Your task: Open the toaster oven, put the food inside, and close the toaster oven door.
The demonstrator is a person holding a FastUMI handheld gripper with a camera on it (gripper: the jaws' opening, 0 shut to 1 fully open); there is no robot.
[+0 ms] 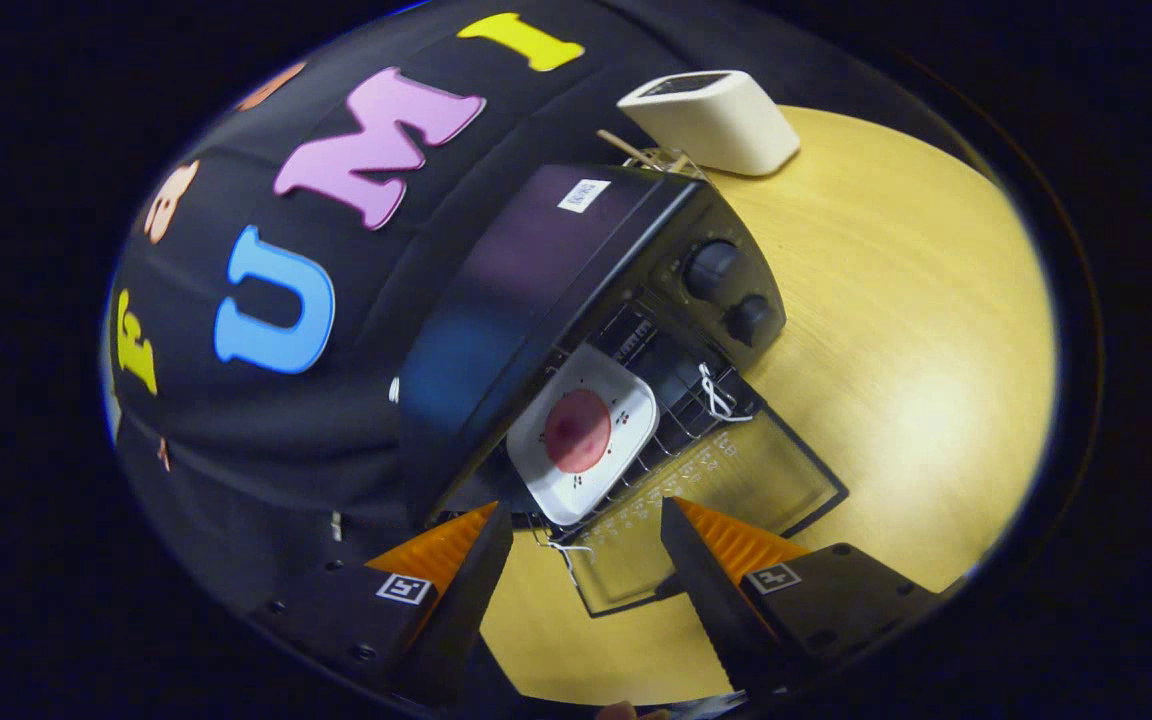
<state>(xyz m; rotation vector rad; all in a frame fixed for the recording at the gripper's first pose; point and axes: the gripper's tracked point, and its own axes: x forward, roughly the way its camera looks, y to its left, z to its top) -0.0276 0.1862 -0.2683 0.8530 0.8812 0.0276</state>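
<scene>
Fingers (681, 545) of the gripper (586, 545) hang spread and empty above the lowered glass door (726, 490), since the plate (584, 433) with its food (577, 430) already rests on the toaster oven (576, 300) rack.

The tool (586, 535) is seen from its own camera, its two fingers reaching forward with a wide gap between them. The jaws stand apart and nothing is gripped; neither finger presses on anything. The whole view is rolled, so the tool is held tilted to one side and looks down from above. Each finger (471, 590) tapers to a narrow tip and carries a ribbed pad on its outer part, with a small square marker on the block behind it. The two tips sit at about the same reach.
</scene>
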